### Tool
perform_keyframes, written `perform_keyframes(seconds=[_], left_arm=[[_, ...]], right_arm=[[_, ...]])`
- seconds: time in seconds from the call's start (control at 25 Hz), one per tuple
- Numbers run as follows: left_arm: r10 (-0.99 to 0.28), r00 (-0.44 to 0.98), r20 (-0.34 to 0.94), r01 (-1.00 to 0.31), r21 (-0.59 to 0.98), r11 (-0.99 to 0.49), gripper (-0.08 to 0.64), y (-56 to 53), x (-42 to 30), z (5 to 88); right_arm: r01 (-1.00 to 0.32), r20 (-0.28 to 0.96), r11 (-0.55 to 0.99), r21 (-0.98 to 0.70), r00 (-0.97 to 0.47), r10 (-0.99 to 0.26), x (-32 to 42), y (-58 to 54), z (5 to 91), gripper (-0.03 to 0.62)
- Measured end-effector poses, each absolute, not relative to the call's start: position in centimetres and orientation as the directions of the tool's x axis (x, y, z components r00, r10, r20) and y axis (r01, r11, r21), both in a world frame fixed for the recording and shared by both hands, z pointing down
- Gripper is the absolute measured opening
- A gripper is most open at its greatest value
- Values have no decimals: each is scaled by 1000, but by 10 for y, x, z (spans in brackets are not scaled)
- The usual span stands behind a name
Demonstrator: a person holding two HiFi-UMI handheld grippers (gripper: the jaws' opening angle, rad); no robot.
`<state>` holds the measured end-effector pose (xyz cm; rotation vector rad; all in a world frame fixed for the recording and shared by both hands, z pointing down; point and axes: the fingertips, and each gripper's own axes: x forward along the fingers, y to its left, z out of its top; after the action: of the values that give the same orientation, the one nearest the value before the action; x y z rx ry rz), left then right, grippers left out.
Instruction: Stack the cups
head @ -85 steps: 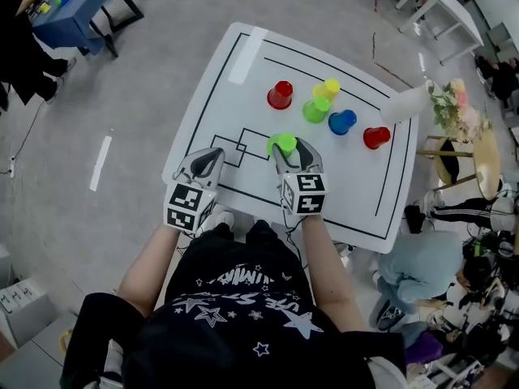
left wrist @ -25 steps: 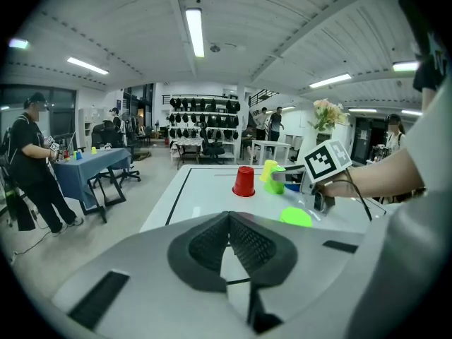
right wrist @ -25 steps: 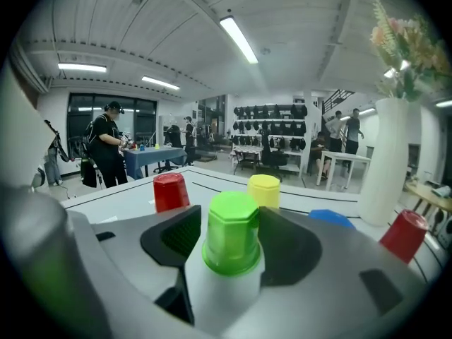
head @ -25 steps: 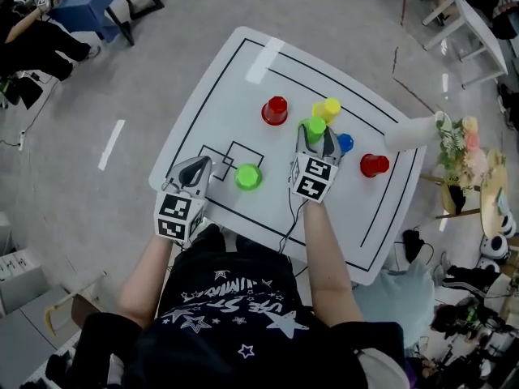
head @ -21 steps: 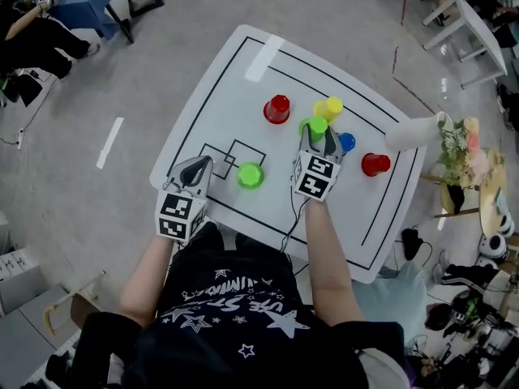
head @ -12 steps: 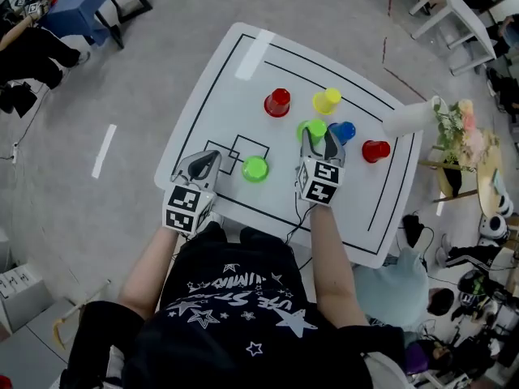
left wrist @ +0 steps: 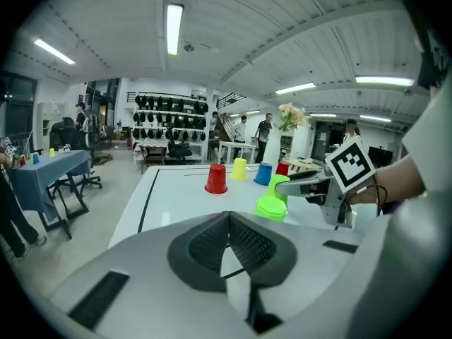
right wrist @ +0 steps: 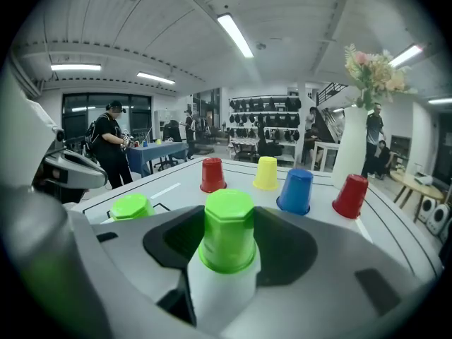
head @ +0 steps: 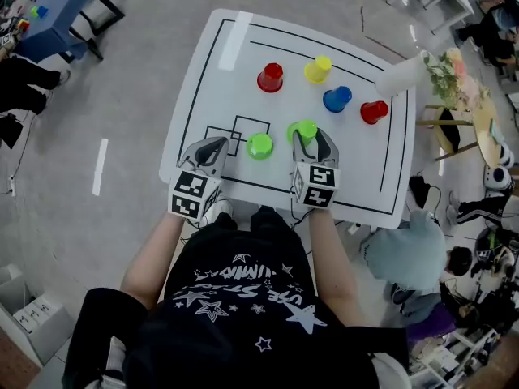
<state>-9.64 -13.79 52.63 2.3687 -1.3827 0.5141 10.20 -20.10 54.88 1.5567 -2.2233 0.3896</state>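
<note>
The right tongs (head: 310,136) pinch a green cup (head: 305,130) by its sides. The cup is mouth down, with its flat base up between the jaws. It sits just right of a second green cup (head: 259,145), which stands mouth down on the white surface (head: 357,168) near the drawn squares. No view makes clear whether the held rim is off the surface.

The left tongs (head: 212,147) are pressed together on nothing, low at the near edge and just left of the standing cup.

The step in hand looks like bringing the held cup over its twin and sleeving it on. To do this well, the person should raise the held rim higher than the standing cup's base before moving sideways, since a light plastic cup will skid or tip if clipped. The held cup should stay level, be centred over the other as seen from the head view, and come straight down. The grip should stay gentle, because squeezing ovals the rim and makes it catch. The jaws should spread only once the cup has settled. The blue cup (head: 336,98) stands well behind and should not interfere.
</note>
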Motion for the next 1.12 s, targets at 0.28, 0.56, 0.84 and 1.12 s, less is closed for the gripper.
perform_keyframes(seconds=[0.28,0.56,0.84,1.12], left_arm=[[-723,513,464,-845,125,-519,11,-128,-95,527],[-695,544,470,-822,136,-552,11,-121,-95,531],[-682,559,472,-810,134,-571,11,-118,-96,533],[-676,561,477,-807,132,-576,11,-115,-98,535]], right_arm=[[-948,470,318,-13,-286,-835,95,-167,551,222],[-947,463,321,-8,-288,-838,84,-152,553,222],[-945,457,326,-3,-291,-840,77,-146,556,222],[-944,455,329,3,-292,-841,74,-145,556,225]])
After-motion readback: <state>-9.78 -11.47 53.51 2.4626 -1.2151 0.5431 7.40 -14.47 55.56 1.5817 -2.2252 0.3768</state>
